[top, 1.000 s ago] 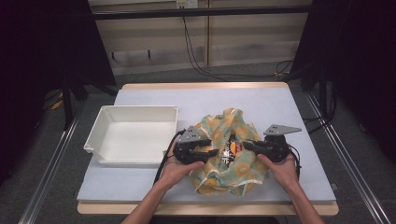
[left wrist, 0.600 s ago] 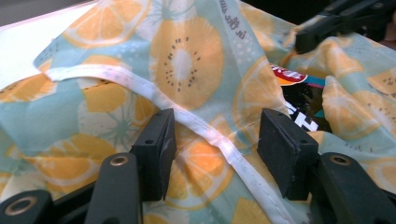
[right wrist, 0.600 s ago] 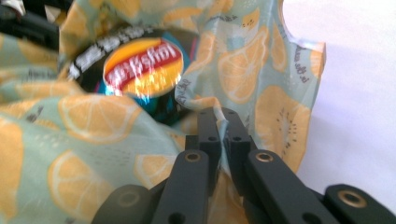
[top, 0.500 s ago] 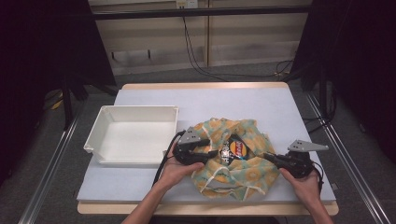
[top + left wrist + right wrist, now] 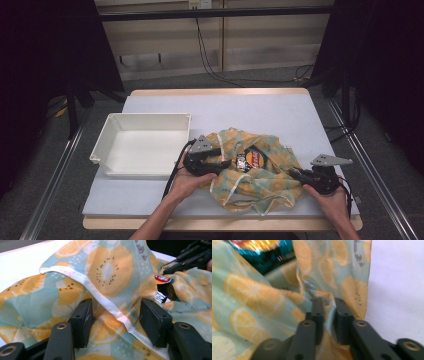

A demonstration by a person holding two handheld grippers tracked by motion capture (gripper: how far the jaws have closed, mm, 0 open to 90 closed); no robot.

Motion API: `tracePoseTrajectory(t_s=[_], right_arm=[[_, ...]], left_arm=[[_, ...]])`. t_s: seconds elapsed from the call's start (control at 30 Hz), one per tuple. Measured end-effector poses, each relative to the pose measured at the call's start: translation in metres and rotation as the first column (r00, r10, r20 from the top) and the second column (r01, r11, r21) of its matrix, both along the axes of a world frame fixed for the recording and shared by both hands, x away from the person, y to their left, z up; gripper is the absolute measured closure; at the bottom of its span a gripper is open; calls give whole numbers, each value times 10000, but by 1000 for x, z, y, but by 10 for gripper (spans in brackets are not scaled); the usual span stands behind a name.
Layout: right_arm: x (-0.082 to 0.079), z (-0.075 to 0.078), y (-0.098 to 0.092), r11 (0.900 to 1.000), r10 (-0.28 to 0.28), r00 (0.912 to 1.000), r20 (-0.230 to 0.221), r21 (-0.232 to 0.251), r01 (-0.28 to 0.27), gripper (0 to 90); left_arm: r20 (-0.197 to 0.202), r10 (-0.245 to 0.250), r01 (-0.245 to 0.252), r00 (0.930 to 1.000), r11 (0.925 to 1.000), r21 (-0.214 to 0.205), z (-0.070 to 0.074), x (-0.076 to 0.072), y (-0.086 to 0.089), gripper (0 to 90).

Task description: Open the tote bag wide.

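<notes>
My left tool (image 5: 113,315) stands spread over the cloth (image 5: 255,170), its jaws having just widened further, a white hem running loose between the pads (image 5: 82,320) without being pressed. My right tool (image 5: 329,315) sits at the cloth's right edge; its jaws have just been easing apart, yet a fold of fabric is caught in the narrow gap between them, and the pads look to be touching it, so I read it as a light pinch. The cloth, printed with orange slices, lies bunched on the table (image 5: 280,110) just right of the white tray (image 5: 142,145), and a snack packet (image 5: 252,160) peeks out of an opening at the cloth's middle.

I judge the step to be spreading the cloth off the packet. To do it well I should take the hem squarely with the left tool, gripping the seam rather than loose folds. Then I would draw both edges away from the packet, low and evenly, so the packet is not dragged along.
</notes>
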State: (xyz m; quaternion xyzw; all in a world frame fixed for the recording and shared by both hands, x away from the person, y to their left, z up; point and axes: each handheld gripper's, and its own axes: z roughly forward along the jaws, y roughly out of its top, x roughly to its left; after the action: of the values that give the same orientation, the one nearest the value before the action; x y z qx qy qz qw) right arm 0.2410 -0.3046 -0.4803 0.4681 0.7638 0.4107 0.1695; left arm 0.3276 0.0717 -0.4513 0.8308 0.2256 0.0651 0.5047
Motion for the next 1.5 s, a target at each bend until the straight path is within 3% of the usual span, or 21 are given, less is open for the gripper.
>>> tracePoseTrajectory(t_s=[0.07,0.2,0.37,0.5,0.63,0.73,0.77,0.9,0.97,1.03,1.13,1.27,1.37,1.5], right_arm=[[-2,8,1,9998,-9,9998,202,216,5,641],[-8,28,5,9976,171,9978,634,659,-213,531],[-13,51,12,9899,540,9909,1234,1236,-694,524],[-12,58,23,9843,943,9858,1393,1354,-1133,561],[-7,65,33,9840,1081,9814,1587,1237,-1283,579],[-3,65,39,9787,1463,9785,1451,1224,-1645,595],[-3,65,43,9728,1752,9742,1425,1275,-1936,602],[4,53,63,9593,2551,9631,852,1021,-2632,539],[8,44,72,9611,2653,9625,565,643,-2687,519],[8,38,76,9543,2886,9567,379,699,-2906,509],[4,33,78,9502,3057,9520,177,576,-3062,514],[-4,27,72,9522,2967,9550,-11,767,-2958,645],[-12,28,68,9539,2923,9562,181,653,-2928,752],[-25,29,59,9447,3105,9503,221,1036,-3111,889]], left_arm=[[-81,-4,4,10000,10000,-47,1,0,1,429],[-82,0,-3,10000,9995,-316,7,-5,4,410],[300,-120,142,9995,9972,-738,26,-14,10,409],[293,-321,359,9991,9896,-1396,33,-17,11,449],[489,-720,780,9962,9878,-1346,35,-21,7,507],[480,-992,1041,9939,9881,-1135,31,-21,-1,536],[453,-1081,1125,9931,9876,-1092,30,-21,-4,543],[290,-853,869,9959,9946,-575,20,-15,-14,544],[270,-774,784,9966,9961,-399,16,-14,-18,526],[276,-702,706,9972,9974,-118,12,-14,-21,498],[208,-585,589,9981,9981,-175,8,-10,-22,491],[101,-509,509,9987,9987,7,2,-10,-21,479],[71,-294,294,9995,9996,-27,1,-8,-18,462],[-151,-196,193,9997,9996,-201,-1,-5,-18,456]])
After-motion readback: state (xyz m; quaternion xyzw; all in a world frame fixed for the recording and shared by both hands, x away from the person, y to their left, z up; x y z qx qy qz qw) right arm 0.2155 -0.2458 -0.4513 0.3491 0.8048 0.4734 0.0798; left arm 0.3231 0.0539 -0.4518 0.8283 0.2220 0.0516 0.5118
